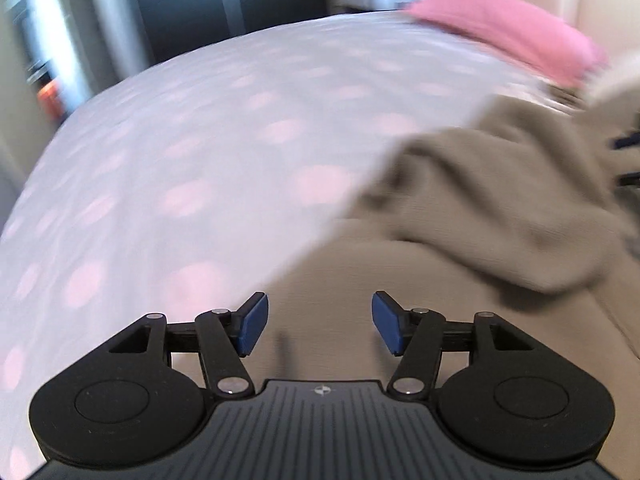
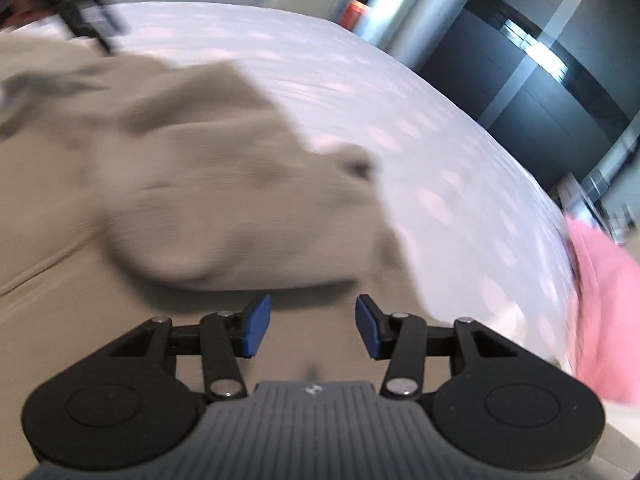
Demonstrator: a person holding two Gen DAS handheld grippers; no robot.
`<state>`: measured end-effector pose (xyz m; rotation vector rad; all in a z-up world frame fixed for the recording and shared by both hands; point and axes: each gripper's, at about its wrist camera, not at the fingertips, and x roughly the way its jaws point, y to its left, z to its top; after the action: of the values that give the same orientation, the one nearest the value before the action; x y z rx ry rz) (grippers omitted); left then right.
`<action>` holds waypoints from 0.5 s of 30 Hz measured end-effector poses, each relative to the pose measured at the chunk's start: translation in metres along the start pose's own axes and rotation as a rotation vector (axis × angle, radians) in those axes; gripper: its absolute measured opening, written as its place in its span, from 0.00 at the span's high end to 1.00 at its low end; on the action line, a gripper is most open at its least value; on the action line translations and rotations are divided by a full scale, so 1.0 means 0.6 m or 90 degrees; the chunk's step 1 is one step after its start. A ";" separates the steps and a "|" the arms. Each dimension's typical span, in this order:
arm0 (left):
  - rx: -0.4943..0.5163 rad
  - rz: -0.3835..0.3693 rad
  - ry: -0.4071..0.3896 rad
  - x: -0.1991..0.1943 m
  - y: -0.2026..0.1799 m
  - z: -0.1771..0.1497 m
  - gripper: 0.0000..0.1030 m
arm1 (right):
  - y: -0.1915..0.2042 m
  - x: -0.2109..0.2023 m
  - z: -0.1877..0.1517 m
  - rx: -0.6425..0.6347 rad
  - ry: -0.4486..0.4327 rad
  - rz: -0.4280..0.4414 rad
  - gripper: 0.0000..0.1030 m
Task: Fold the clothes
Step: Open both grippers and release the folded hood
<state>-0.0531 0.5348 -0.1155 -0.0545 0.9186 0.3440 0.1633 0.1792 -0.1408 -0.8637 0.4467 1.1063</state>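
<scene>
A beige garment (image 1: 492, 200) lies on a white bedsheet with pink dots (image 1: 180, 160), its upper layer folded over into a thick bunch. My left gripper (image 1: 320, 326) hovers over the garment's flat lower part, open, with nothing between its blue pads (image 1: 252, 328). The same garment (image 2: 192, 184) fills the left of the right wrist view. Above its near edge my right gripper (image 2: 313, 326) is open, its pads (image 2: 370, 326) apart and empty. The other gripper (image 2: 80, 4) shows dark and blurred at the top left, held by a hand.
A pink folded cloth (image 1: 508, 32) lies at the sheet's far right, seen also as pink cloth (image 2: 604, 308) at the right edge. Beyond the bed are a dark wall (image 1: 192, 12), a pale pillar (image 2: 404, 4) and an orange object (image 1: 50, 94).
</scene>
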 end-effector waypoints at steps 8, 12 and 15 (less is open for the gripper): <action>-0.016 -0.037 0.118 0.095 0.072 0.001 0.34 | -0.163 0.117 0.018 0.149 0.095 -0.034 0.45; 0.003 -0.031 0.135 0.118 0.074 -0.016 0.22 | -0.187 0.159 -0.004 0.108 0.139 -0.049 0.25; -0.027 -0.032 0.129 0.132 0.079 -0.025 0.17 | -0.203 0.195 -0.024 0.117 0.201 -0.028 0.25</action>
<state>-0.0358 0.5980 -0.1821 -0.1529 1.1079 0.3149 0.3230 0.2146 -0.1855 -0.8841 0.7759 0.8745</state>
